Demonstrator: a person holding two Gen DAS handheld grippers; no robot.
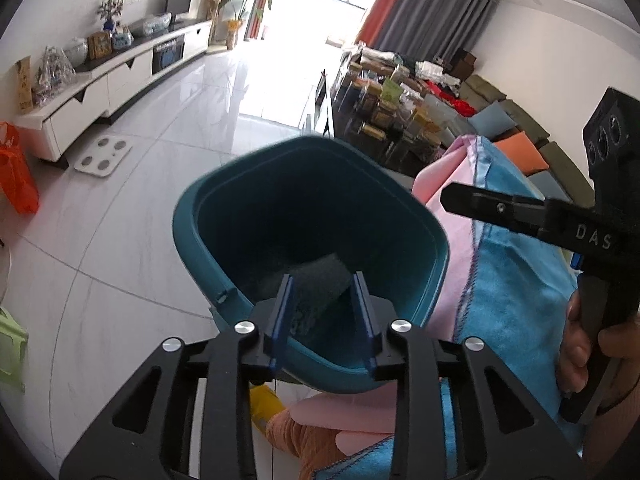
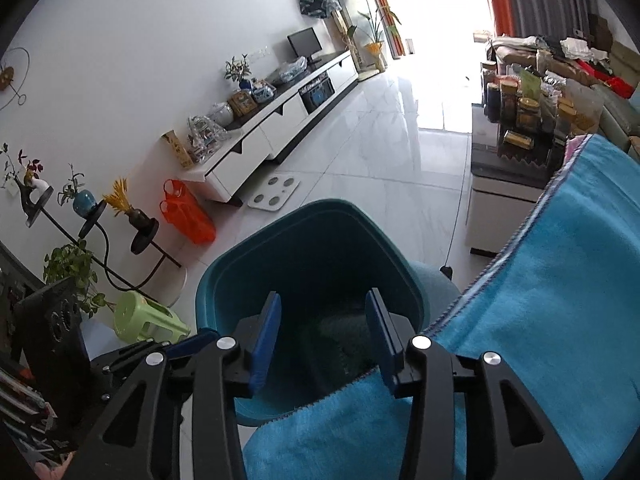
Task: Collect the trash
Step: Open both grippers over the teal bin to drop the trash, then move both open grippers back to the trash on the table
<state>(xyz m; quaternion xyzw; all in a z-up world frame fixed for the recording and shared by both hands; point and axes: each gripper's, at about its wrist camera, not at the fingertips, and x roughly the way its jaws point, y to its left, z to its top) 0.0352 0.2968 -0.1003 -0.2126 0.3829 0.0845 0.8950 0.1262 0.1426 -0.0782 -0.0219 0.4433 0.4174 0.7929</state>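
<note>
A teal trash bin [image 1: 224, 208] stands on the white floor beside a table draped in blue and pink cloths; it also shows in the right wrist view [image 2: 320, 224]. My left gripper [image 1: 325, 288] hovers over the bin's near rim, jaws apart, with a dark green scouring pad [image 1: 318, 280] between the fingers, touching the left one; it looks loose. My right gripper [image 2: 322, 312] is open and empty over the bin's mouth. A dark pad [image 2: 340, 340] lies inside the bin. The right gripper's body [image 1: 560, 220] shows at the right of the left wrist view.
A blue cloth [image 2: 560, 280] and a pink cloth [image 1: 452, 248] cover the table edge to the right. A white TV cabinet [image 1: 120, 76], a scale [image 1: 104, 152], an orange bag [image 2: 184, 212], a green stool [image 2: 148, 320] and a plant stand [image 2: 100, 232] line the left. A cluttered table [image 1: 400, 108] stands beyond.
</note>
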